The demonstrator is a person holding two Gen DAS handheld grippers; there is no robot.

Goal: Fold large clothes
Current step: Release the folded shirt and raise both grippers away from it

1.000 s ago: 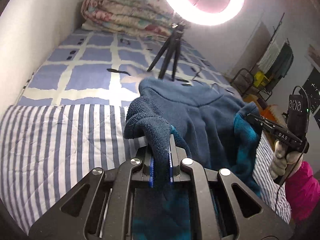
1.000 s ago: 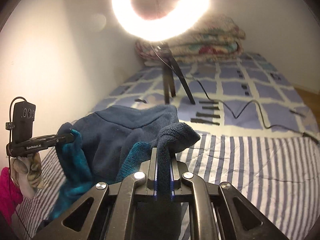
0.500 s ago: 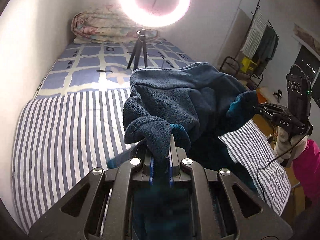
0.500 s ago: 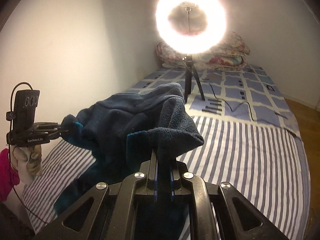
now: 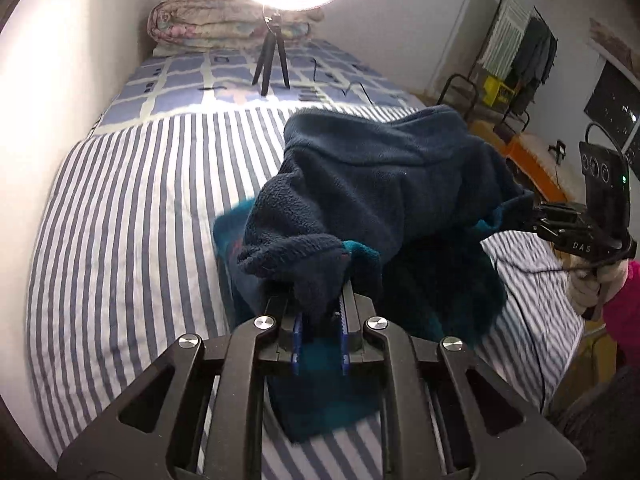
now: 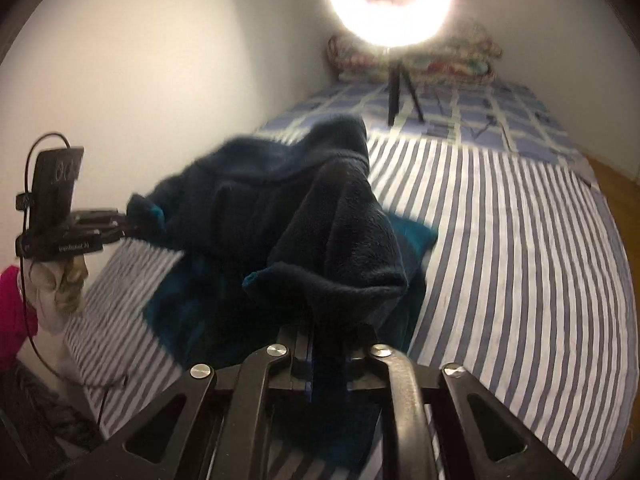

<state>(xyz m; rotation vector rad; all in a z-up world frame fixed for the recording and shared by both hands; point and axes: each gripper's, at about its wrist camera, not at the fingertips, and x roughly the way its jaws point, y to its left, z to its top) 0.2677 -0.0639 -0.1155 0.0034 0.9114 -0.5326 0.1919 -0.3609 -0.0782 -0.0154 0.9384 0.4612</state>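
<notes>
The dark blue fleece garment (image 5: 384,184) now hangs over the striped part of the bed (image 5: 132,216); a second ago it was up by the checked sheet (image 5: 180,80) near the ring light's tripod (image 5: 272,60), which now stands well behind it. It is thick and fuzzy, navy outside with a teal lining showing at the edges, bunched in loose folds, its lower part draped on the stripes. One edge is gathered in a wad between the left tongs (image 5: 320,336), the opposite edge likewise between the right tongs (image 6: 330,376). Both pairs of tongs have just been opening a little and stand narrow: on the left the fabric fills only part of the gap, with space beside the left pad; on the right it fills the gap. A gloved hand (image 6: 60,292) carries the left tool.
</notes>
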